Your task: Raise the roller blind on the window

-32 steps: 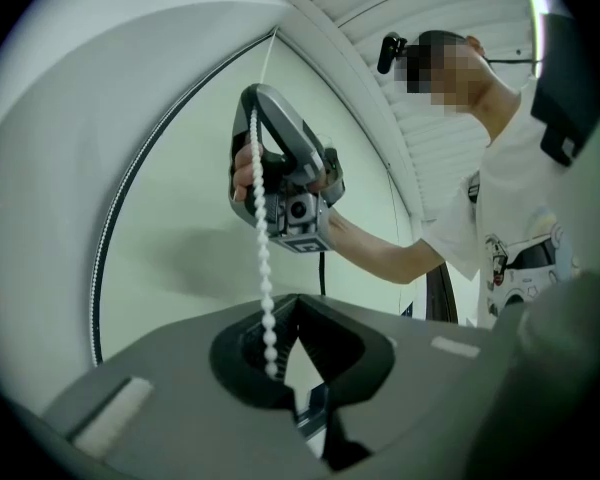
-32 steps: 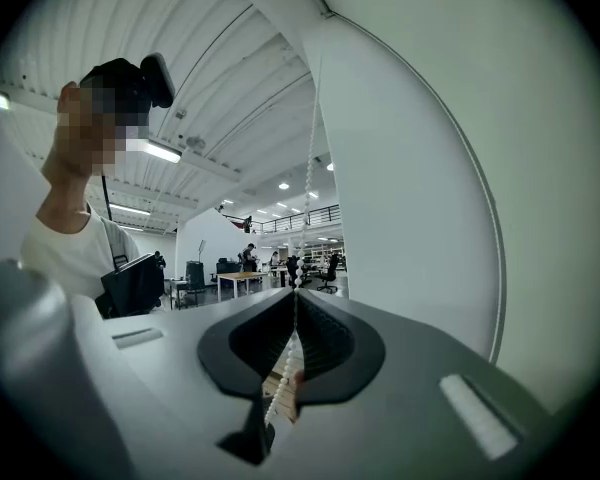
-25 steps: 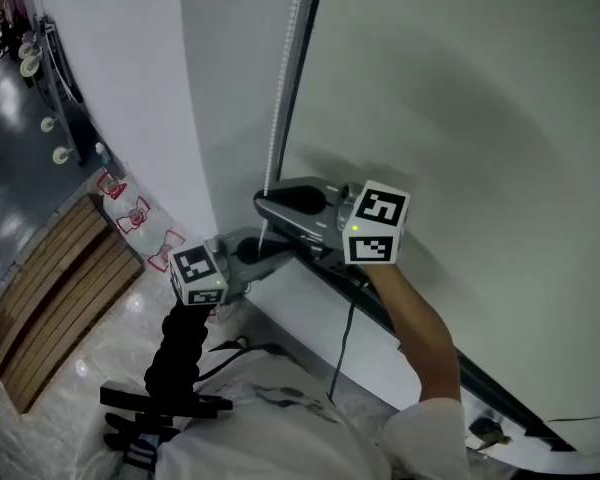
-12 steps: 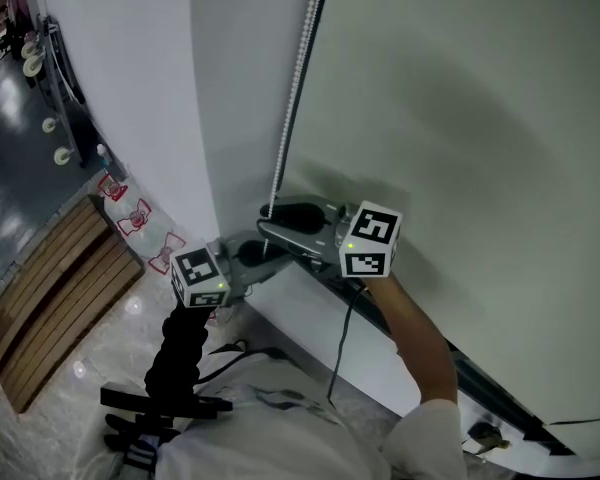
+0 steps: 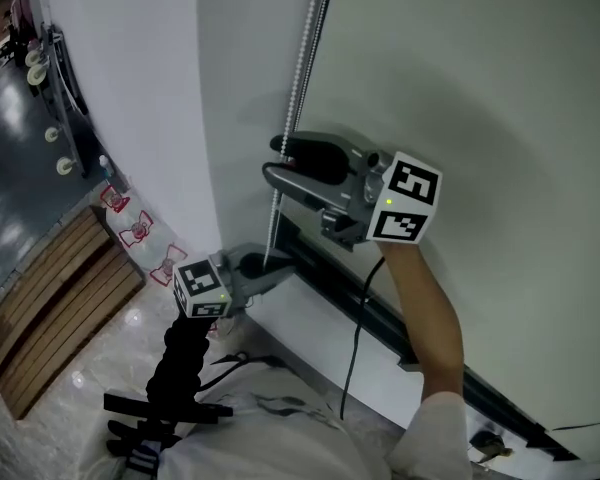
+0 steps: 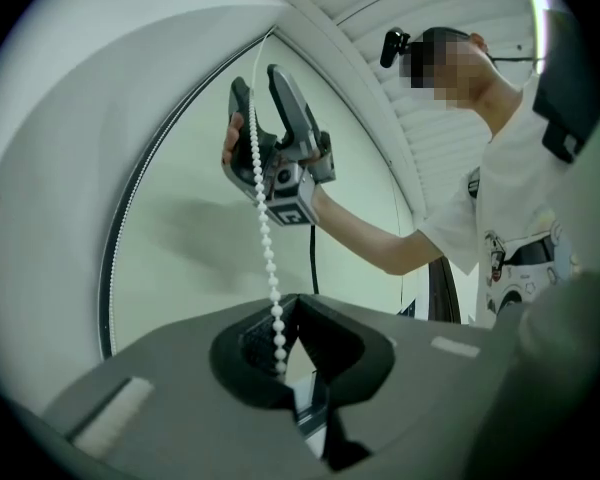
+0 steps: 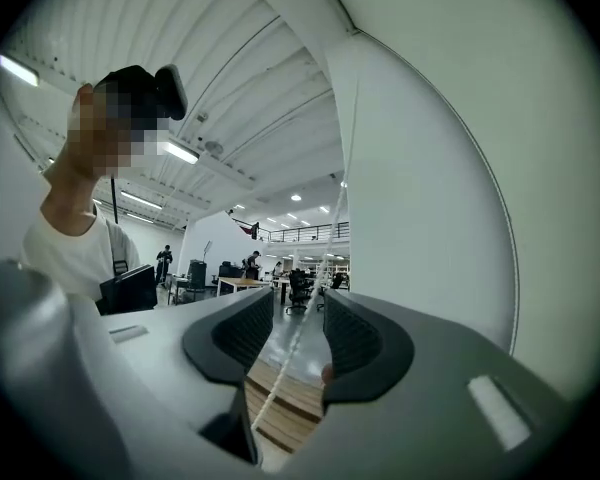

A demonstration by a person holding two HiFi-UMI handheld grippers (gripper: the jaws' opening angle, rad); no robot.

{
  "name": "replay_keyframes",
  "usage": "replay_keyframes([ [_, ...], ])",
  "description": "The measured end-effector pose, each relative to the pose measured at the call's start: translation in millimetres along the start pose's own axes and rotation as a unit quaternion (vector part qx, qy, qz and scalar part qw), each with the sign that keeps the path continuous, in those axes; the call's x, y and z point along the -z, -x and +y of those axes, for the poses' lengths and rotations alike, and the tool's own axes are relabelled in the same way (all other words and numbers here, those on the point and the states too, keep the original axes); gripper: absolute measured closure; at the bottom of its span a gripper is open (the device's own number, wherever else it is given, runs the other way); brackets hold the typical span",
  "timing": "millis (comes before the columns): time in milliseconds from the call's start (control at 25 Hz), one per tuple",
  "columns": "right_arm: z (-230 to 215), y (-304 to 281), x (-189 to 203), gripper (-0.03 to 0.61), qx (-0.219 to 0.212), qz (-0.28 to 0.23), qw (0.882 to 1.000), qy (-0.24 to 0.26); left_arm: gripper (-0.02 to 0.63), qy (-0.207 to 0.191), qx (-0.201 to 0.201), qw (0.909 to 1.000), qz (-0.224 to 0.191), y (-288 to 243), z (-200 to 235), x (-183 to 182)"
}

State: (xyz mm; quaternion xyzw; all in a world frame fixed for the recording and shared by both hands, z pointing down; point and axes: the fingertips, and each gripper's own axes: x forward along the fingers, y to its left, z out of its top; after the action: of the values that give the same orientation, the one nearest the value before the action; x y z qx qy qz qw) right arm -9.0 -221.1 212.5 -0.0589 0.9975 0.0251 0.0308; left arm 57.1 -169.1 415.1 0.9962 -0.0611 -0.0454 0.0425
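**Item:** bead chain (image 5: 300, 68) of the roller blind (image 5: 460, 98).

**Location:** The chain is hung beside the blind's edge. It is passed between the jaws of the right gripper (image 5: 280, 163) and led down to the left gripper (image 5: 265, 265), which is held directly below the right one and apart from it.

**Left gripper:** It is clenched on the lower part of the chain. In the left gripper view the beads (image 6: 268, 248) are seen entering the closed jaws.

**Right gripper:** It is released and its jaws have just been opening. The chain (image 7: 290, 353) is seen running free between them and appears to be pressed by neither.

**Blind:** The pale fabric is drawn down past the level of the right gripper (the raising is judged far from finished).

**Containers:** None is recorded in any view, so no contents are listed.

**Hazards, as judged:**
- If the left gripper is loosened before the right one is closed, the chain may be dragged back by the blind's weight and the height gained lost.
- If the right gripper is closed while the chain sways, the chain may be missed or only nipped between beads, and a slip is to be expected under pull.
- If the chain is pulled aslant from the wall (image 5: 130, 88), it may be jammed or thrown off its wheel above, which is not shown.
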Motion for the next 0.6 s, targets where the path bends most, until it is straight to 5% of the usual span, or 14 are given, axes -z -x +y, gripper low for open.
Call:
replay_keyframes([
  [360,-8.0,-2.0,-47.7,0.43,0.003,-0.032,0.998,0.058,0.615,-0.007,-0.002,1.0,0.005,6.5,1.0,33.4],
  [600,-16.9,-9.4,-106.1,0.431,0.002,-0.034,0.996,0.079,0.615,-0.004,0.0,1.0,0.001,1.5,-2.2,8.9],
])
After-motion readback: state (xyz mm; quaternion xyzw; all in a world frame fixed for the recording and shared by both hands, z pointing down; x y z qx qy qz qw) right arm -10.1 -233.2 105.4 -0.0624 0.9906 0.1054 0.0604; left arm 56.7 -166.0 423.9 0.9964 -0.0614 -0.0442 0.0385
